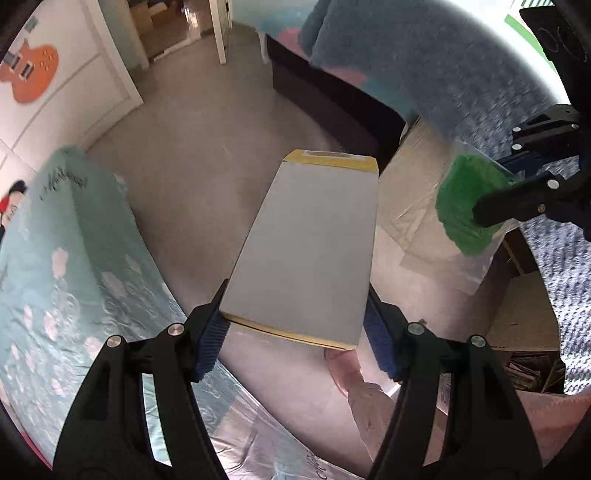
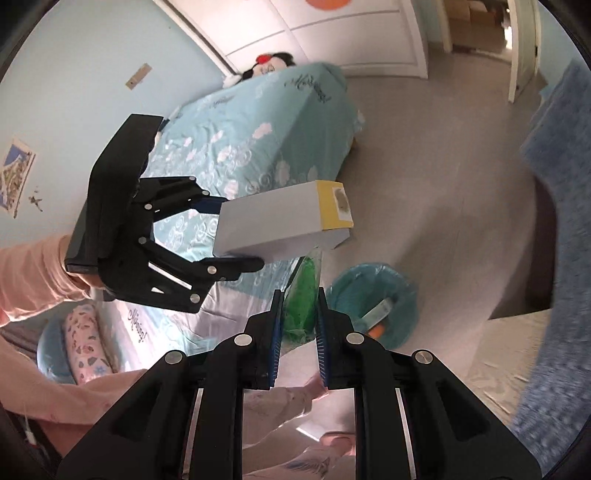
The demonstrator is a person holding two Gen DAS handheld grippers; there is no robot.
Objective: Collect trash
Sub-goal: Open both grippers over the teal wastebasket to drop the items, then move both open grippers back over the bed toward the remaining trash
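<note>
My left gripper (image 1: 295,325) is shut on a grey cardboard box (image 1: 310,251) with yellow ends, its blue pads pressing the box's two sides. In the right wrist view the same box (image 2: 284,225) hangs out over the bed's edge in the left gripper (image 2: 236,236). My right gripper (image 2: 299,325) is shut on a clear plastic bag with green stuff inside (image 2: 304,295); the left wrist view shows that bag (image 1: 465,206) pinched in the right gripper (image 1: 495,206). Below, on the floor, stands a bin lined with a blue bag (image 2: 373,299), holding some trash.
A bed with a light blue cloud-print cover (image 2: 251,147) fills the left side. A blue blanket (image 1: 424,55) hangs at the right. A person's pink sleeve (image 2: 33,266) and patterned trouser legs (image 2: 280,406) are close. White wardrobe doors (image 2: 354,33) stand at the back, beyond the grey floor (image 1: 207,155).
</note>
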